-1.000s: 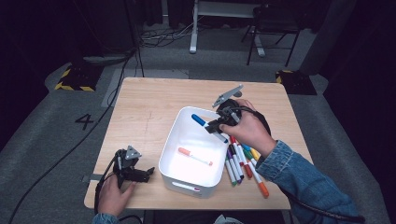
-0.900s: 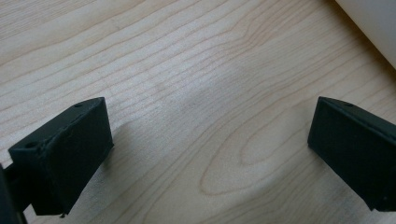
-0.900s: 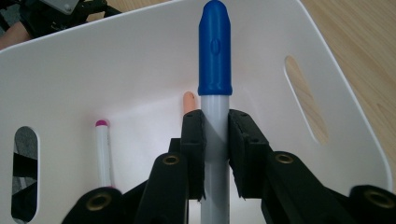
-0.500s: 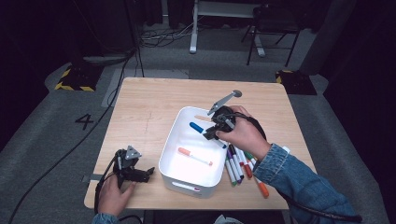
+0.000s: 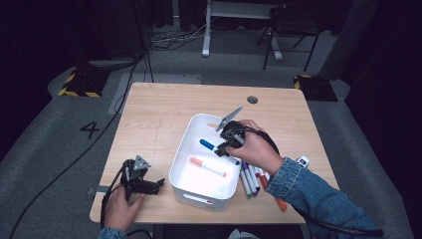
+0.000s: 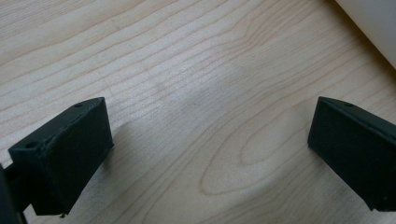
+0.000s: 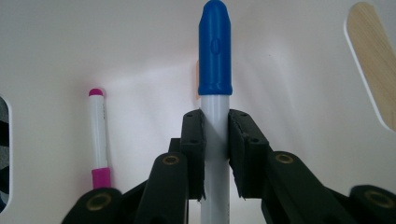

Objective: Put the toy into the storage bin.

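Observation:
A white bin (image 5: 198,198) stands at the middle of the wooden table (image 5: 159,114). My right gripper (image 5: 225,144) reaches in over the bin's right rim, shut on a white marker with a blue cap (image 5: 206,145). In the right gripper view the blue-capped marker (image 7: 215,51) sticks out past the shut gripper (image 7: 215,119), close to the bin's white floor (image 7: 289,70). A second marker (image 5: 207,167) with a reddish cap lies in the bin (image 7: 99,135). My left gripper (image 5: 152,185) rests open on the table by the bin's front left corner, and bare wood lies across the wide gap of this gripper (image 6: 208,109).
Several loose markers (image 5: 251,178) lie on the table to the right of the bin, under the right hand. The bin's corner (image 6: 373,23) shows just beyond my left gripper. A round cable hole (image 5: 252,99) is at the table's back. Bare wood spreads left and behind the bin.
My right gripper has carried the blue-capped marker leftward and down, from above the bin's right rim to inside the bin. The left gripper has stayed put.

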